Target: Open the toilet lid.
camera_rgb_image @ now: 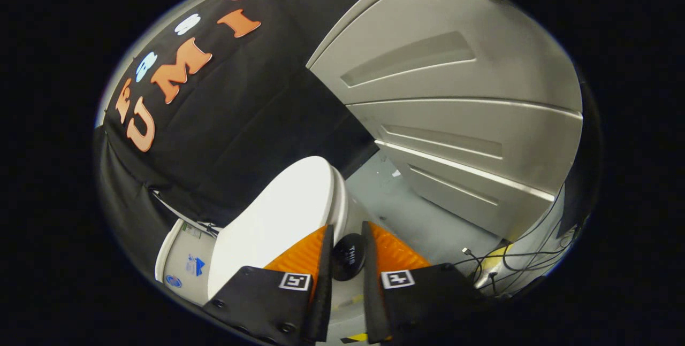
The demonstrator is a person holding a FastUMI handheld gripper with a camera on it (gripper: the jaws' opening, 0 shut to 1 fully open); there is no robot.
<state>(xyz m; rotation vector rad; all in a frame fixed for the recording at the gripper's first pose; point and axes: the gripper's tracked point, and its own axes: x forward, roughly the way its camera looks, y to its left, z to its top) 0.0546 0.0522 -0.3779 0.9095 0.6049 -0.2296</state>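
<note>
The white toilet lid [278, 223] lies just ahead of my left finger, and the seat rim [342, 209] shows along its right edge. The white cistern [184, 260], with small stickers on it, stands behind the lid. Beside the lid's edge sits a black round knob [349, 256], which lies between my fingertips. My gripper [348, 239] has its orange fingers [305, 255] with black pads close together. Both pads touch the knob's sides. I cannot tell whether the lid is raised off the seat.
A grey panelled wall [455, 121] rises to the right of the toilet. Grey floor [406, 212] runs between the two. Black cables [514, 260] trail on the floor beyond my right finger. A strip of yellow and black tape [356, 338] lies below my fingers.
</note>
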